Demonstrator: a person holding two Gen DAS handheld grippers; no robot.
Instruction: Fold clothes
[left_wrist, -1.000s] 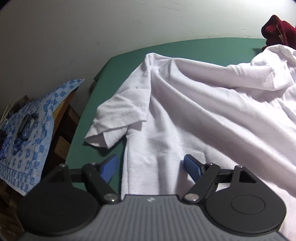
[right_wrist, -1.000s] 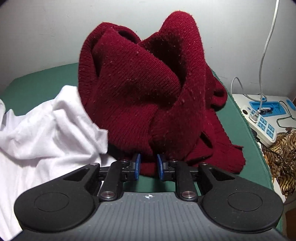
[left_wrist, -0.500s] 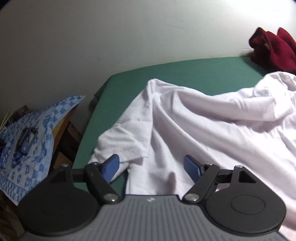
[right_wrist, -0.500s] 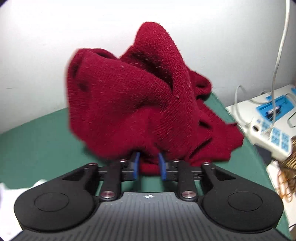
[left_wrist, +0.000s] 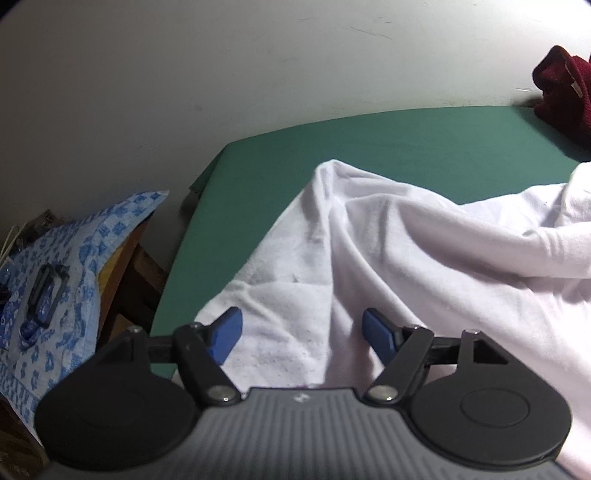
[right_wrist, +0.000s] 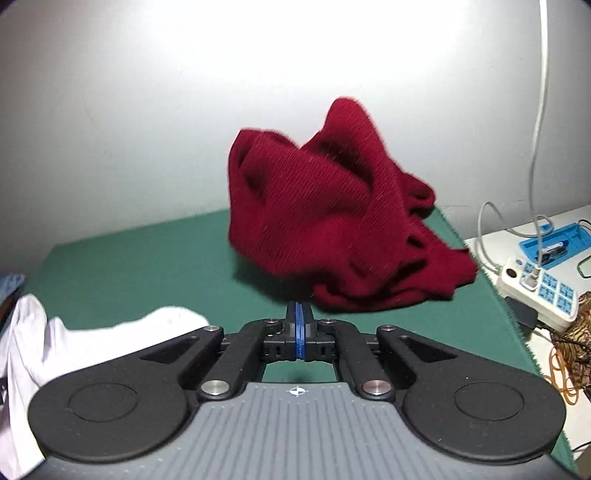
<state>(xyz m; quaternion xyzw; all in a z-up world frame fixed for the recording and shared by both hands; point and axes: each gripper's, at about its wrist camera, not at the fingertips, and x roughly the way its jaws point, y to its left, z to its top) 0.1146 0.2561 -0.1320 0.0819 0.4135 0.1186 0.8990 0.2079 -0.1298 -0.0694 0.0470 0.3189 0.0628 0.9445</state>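
The white garment (left_wrist: 424, 266) lay crumpled over the near and right part of the green table (left_wrist: 369, 147), its sleeve edge reaching toward the table's left border while a bare green strip remained between the cloth and that border. A ridge of folds ran from the garment's upper corner down toward the left gripper (left_wrist: 302, 334), whose blue pads (left_wrist: 226, 334) stood spread wide over the sleeve cloth, pressing nothing between them. Beyond the garment, an open band of green surface extended to the far edge along the pale wall (left_wrist: 184, 74). The red knit sweater (right_wrist: 332, 221) sat heaped at the far right corner of the table, against the wall and apart from the white cloth; in the right wrist view a clear green stretch separated the two. The right gripper (right_wrist: 300, 314) had just been closing: its jaws were pressed together with no cloth between them, its tip just short of the sweater's near hem. Off the table's left edge lay a blue patterned cloth (left_wrist: 74, 266) bearing a small dark object (left_wrist: 44, 295) that cannot be identified. Off the right edge stood a white power strip (right_wrist: 539, 288) with a white cable (right_wrist: 541, 110) rising up the wall, and a blue tray (right_wrist: 554, 247) behind it.
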